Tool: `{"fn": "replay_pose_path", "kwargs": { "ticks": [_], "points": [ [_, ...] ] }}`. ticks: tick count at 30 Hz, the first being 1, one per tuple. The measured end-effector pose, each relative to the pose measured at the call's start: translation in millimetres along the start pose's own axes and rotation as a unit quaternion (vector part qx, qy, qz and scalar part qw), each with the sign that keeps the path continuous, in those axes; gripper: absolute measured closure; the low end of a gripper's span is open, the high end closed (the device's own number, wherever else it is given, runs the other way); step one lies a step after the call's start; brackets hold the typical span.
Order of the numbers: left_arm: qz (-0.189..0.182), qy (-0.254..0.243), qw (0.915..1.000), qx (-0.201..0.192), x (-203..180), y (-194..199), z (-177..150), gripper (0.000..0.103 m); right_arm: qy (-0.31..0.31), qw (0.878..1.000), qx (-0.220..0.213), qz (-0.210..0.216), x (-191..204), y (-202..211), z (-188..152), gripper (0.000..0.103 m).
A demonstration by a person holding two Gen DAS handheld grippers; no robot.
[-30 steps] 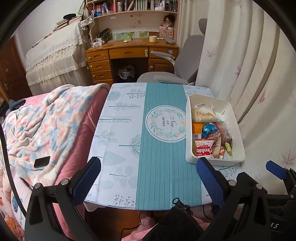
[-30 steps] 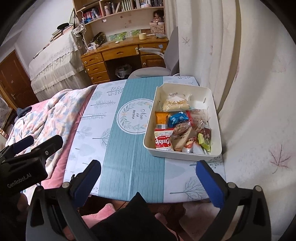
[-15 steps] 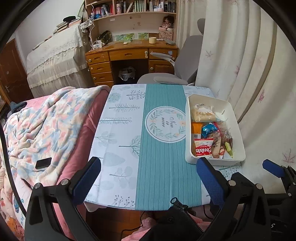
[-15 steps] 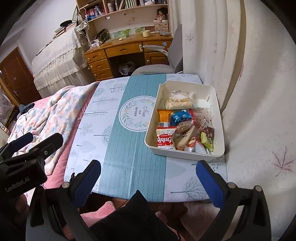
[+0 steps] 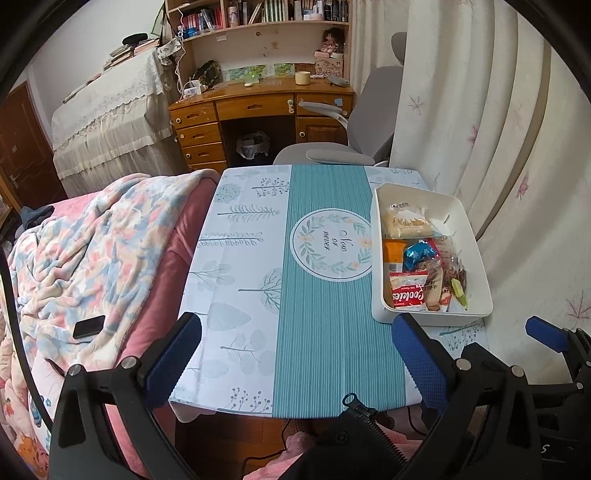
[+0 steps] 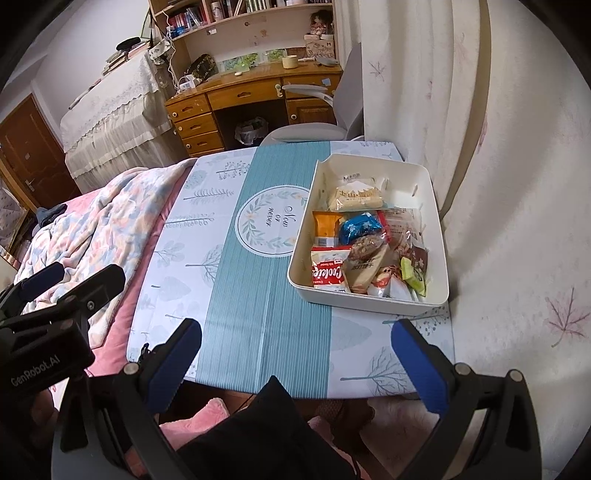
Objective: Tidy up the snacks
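I'm seeing a black phone (image 5: 88, 326) lying on the floral blanket (image 5: 85, 251) left of the surface (image 5: 240, 295). A grey chair (image 5: 373, 122) is sitting by the wooden desk (image 5: 258, 107), a cup (image 5: 301, 78) standing on it, bookshelf (image 5: 258, 14) above.

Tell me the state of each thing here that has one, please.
Left tool: open, empty, above the near table edge.
Right tool: open, empty.
Bin: on the table, no lid, holds snacks.
Cookies pack: sealed, in the bin.
Phone: on the blanket, screen dark.
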State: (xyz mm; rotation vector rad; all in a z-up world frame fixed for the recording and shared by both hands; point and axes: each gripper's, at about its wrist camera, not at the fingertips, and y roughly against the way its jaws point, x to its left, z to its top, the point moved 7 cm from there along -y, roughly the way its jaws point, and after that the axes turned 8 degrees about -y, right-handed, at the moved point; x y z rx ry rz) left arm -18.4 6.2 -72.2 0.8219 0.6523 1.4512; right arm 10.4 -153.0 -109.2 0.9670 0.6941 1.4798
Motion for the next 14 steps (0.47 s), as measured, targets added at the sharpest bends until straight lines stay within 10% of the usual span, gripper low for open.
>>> {"fn": "replay_pose_path", "kwargs": {
  "ticks": [14],
  "points": [
    [0.000,-0.001,1.0000,0.001,-3.2,-2.4,0.3,0.000,-0.007,1.000,0.006,-0.003,-7.0,-2.1,-0.7,0.000]
  ]
}}
